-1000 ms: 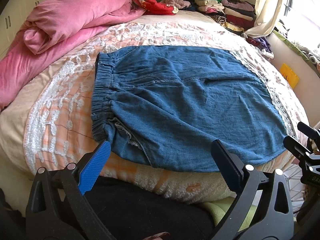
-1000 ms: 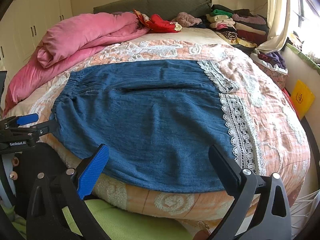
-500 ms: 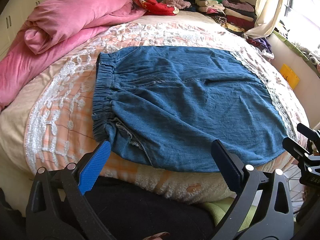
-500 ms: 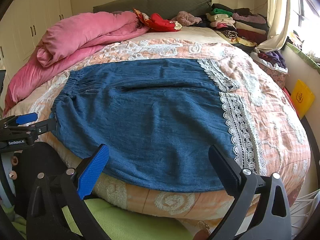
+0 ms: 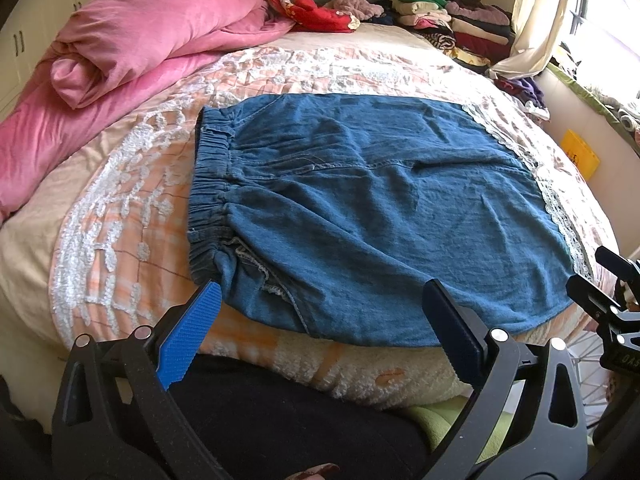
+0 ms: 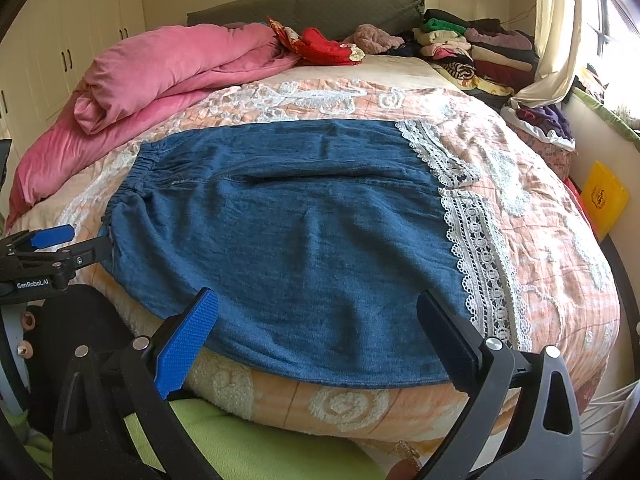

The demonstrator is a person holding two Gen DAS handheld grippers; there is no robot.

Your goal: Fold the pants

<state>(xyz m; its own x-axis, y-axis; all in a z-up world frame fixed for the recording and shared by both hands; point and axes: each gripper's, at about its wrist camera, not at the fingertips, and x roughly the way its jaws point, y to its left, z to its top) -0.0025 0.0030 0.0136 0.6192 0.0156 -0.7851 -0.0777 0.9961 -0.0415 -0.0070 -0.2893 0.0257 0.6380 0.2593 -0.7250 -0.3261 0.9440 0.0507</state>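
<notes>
Blue denim pants [image 5: 372, 216] with white lace cuffs lie flat on the bed, elastic waistband to the left, legs to the right; they also show in the right wrist view [image 6: 296, 240]. My left gripper [image 5: 320, 320] is open and empty, held just before the near edge of the pants by the waistband corner. My right gripper [image 6: 316, 328] is open and empty, just before the near hem by the lace cuff [image 6: 480, 264]. Each gripper shows at the edge of the other's view.
A pink duvet [image 5: 132, 52] is bundled at the back left of the bed. Red cloth [image 5: 320, 16] and stacks of folded clothes [image 5: 452, 28] lie at the headboard. The peach lace bedspread [image 5: 120, 216] covers the bed. A curtain and window are at right.
Both grippers have shifted very slightly; the pants lie unmoved and both stay open.
</notes>
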